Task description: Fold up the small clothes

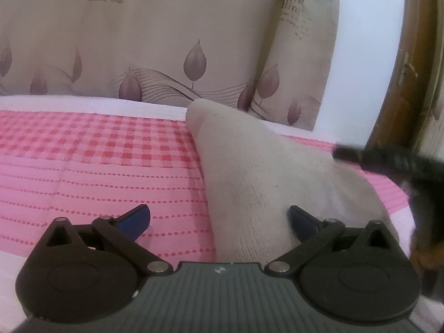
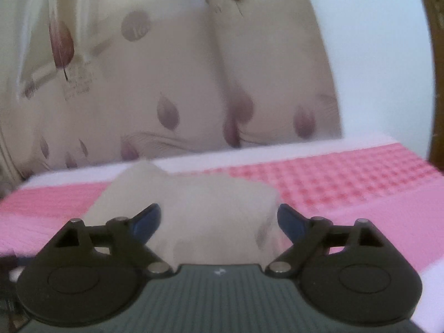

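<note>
Both grippers low, level over sock [image 1: 258,183]

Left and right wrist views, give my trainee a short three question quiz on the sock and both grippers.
1. True or false: the left gripper is open.
2. The beige sock lies on: A) a pink bedspread B) a wooden floor C) a blue towel.
3. Fill in: in the right wrist view, the sock sits ___ the right gripper's blue fingers.

Key: 1 true; 2 A; 3 between.

Pink bedsheet [image 1: 83,166], leaf-print curtain [image 1: 138,55]
</note>
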The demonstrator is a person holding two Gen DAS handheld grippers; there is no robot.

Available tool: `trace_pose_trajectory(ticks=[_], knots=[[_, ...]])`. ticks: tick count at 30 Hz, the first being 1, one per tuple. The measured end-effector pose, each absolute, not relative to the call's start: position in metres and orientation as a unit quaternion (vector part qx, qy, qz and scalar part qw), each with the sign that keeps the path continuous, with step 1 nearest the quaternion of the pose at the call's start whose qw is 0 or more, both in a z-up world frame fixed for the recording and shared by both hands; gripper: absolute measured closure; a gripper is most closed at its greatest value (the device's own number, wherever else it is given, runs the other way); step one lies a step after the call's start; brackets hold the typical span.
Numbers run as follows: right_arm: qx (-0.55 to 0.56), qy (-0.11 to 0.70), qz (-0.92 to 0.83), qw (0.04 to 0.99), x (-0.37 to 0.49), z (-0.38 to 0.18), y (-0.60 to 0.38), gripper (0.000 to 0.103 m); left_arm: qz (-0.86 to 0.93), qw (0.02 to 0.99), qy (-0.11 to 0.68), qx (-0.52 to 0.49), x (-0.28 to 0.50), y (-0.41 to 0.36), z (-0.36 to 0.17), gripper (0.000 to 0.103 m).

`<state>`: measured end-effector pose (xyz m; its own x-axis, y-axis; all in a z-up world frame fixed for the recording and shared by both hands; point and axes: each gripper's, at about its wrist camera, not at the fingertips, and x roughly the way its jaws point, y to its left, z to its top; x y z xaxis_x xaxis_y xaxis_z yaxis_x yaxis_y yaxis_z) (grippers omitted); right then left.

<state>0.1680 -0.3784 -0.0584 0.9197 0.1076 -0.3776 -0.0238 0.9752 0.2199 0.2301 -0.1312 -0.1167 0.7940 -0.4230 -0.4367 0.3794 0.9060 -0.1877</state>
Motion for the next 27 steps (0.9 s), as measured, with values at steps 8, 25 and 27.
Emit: trace_pose_trajectory(ticks=[8, 25, 27], knots=[[0.077, 0.269, 0.010, 0.960, 0.161, -0.089, -0.369, 0.001, -0.202, 0.950, 0.236, -0.030, 0.228, -0.135, -0.116, 0.000], [0.124, 0.296, 0.031, 0.946, 0.170, -0.095, -0.379, 0.000, -0.209, 0.943, 0.258, -0.017, 0.235, -0.134, -0.111, 0.000], [0.137, 0.299, 0.039, 0.944, 0.171, -0.095, -0.384, 0.000, -0.222, 0.939, 0.262, -0.004, 0.239, -0.135, -0.105, 0.000]])
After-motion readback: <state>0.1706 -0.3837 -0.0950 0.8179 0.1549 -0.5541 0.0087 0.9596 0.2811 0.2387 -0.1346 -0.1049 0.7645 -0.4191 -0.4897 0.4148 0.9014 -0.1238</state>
